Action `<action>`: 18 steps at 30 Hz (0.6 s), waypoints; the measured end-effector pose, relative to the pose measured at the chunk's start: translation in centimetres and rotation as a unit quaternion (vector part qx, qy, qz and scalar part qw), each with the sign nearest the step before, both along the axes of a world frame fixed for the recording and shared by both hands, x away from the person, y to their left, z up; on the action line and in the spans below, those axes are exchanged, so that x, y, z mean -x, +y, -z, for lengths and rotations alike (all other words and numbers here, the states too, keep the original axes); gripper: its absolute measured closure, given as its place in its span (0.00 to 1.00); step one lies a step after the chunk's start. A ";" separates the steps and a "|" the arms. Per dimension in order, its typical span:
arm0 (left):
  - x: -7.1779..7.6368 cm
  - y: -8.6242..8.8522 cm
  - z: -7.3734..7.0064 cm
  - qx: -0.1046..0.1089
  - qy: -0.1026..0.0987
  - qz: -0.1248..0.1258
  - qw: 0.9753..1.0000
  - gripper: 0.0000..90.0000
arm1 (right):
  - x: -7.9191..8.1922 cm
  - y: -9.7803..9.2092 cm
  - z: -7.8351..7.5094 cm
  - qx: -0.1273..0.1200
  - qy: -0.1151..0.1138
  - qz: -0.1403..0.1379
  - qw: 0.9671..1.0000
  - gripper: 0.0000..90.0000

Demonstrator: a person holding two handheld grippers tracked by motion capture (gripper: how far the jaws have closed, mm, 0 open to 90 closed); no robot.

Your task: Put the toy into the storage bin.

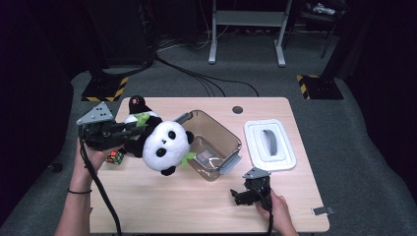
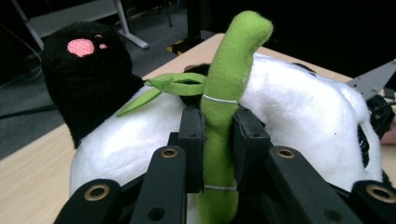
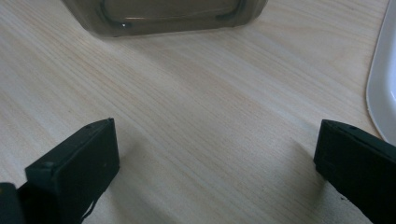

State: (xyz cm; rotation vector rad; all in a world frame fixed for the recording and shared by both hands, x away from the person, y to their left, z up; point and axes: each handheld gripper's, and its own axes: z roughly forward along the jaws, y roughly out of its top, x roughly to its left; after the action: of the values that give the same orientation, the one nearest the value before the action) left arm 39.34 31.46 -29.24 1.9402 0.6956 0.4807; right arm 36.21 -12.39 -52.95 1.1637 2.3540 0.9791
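- My left claw sits at the left side of the table, raised above the surface, its jaws pointing right toward the clear tub.
- In the left gripper view I see the jaws closed narrow on the green stalk sewn to the toy panda; the stalk runs upright between the two pads and curls over above them.
- In the high view the toy panda hangs off the claw's tip, held in the air, its head down and to the right, beside the left rim of the clear tub.
- A small coloured cube lies on the table beneath my left hand.
- The white lid lies flat to the right of the tub, just apart from it.
- My right claw rests low near the table's front edge, in front of the tub. Its jaws stand wide apart with bare wood between them, holding nothing.
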 end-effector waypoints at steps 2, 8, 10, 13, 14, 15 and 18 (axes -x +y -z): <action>-0.5 -0.3 -0.1 0.010 0.004 0.004 1.000 0.85 | 0.0 0.0 0.0 0.000 0.000 0.000 1.000 0.00; -2.2 -2.0 -0.3 0.011 0.004 0.020 1.000 0.85 | 0.0 0.0 0.0 0.000 0.001 -0.001 1.000 0.00; -2.6 -2.4 -0.3 0.012 0.005 0.024 1.000 0.85 | 0.0 0.0 0.0 0.000 0.000 -0.001 1.000 0.00; -3.3 -3.0 -0.2 0.011 0.008 0.034 0.999 0.85 | 0.0 0.0 0.0 -0.001 0.001 0.000 1.000 0.00; -3.5 -3.2 -0.1 0.010 0.008 0.035 0.999 0.85 | 0.0 0.0 0.0 -0.001 0.000 0.000 1.000 0.00; -3.7 -3.4 -0.1 0.013 0.009 0.038 0.999 0.85 | 0.0 0.0 0.0 -0.001 0.001 0.000 1.000 0.00; -4.3 -4.0 0.0 0.010 0.011 0.045 0.999 0.85 | 0.0 0.1 0.0 -0.003 0.001 0.004 1.000 0.00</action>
State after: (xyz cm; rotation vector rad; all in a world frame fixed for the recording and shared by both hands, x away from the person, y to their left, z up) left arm 43.66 27.44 -29.27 1.9504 0.6218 0.3964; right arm 36.22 -12.32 -52.96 1.1749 2.3474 0.9843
